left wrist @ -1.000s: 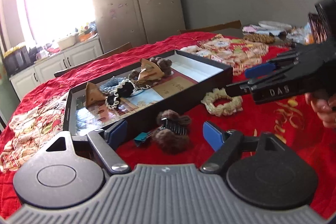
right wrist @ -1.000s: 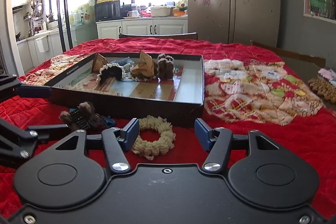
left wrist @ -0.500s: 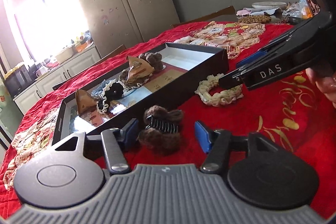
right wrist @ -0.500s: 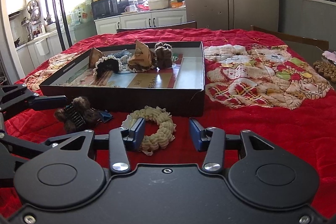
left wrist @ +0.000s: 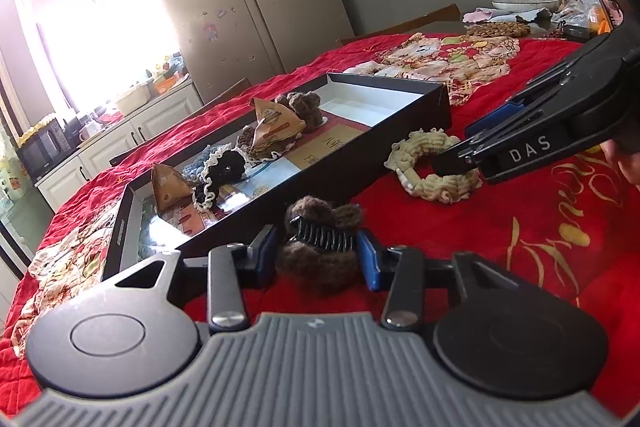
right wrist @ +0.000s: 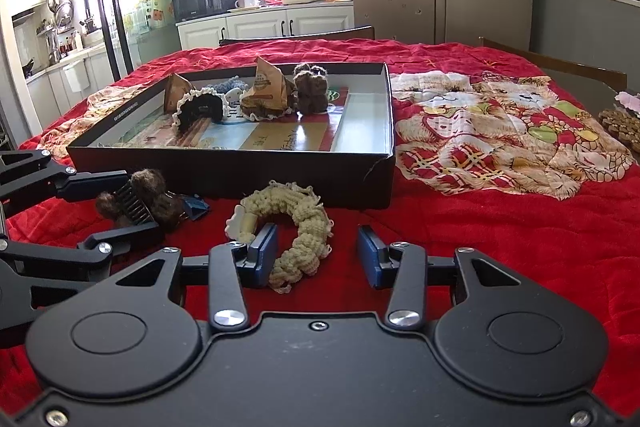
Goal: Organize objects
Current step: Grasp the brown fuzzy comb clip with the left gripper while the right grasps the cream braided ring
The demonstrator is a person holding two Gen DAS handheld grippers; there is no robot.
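A brown fuzzy hair claw clip (left wrist: 320,247) lies on the red cloth in front of the black tray (left wrist: 436,107). My left gripper (left wrist: 318,257) straddles the clip, its blue pads close on both sides. It also shows in the right wrist view (right wrist: 136,205). A cream knitted scrunchie (right wrist: 296,223) lies before the tray. My right gripper (right wrist: 316,255) is open around its near right part, left pad inside the ring. The scrunchie (left wrist: 432,167) shows in the left wrist view too.
The tray (right wrist: 384,163) holds paper cones, a black scrunchie (right wrist: 198,109), a blue one and a brown fuzzy clip (right wrist: 312,87). A patterned patch (right wrist: 500,131) covers the cloth to the right. Beaded mat and dishes lie at the far right.
My left gripper has moved forward and narrowed around the brown clip. My right gripper has advanced over the cream scrunchie, its left pad now inside the ring.
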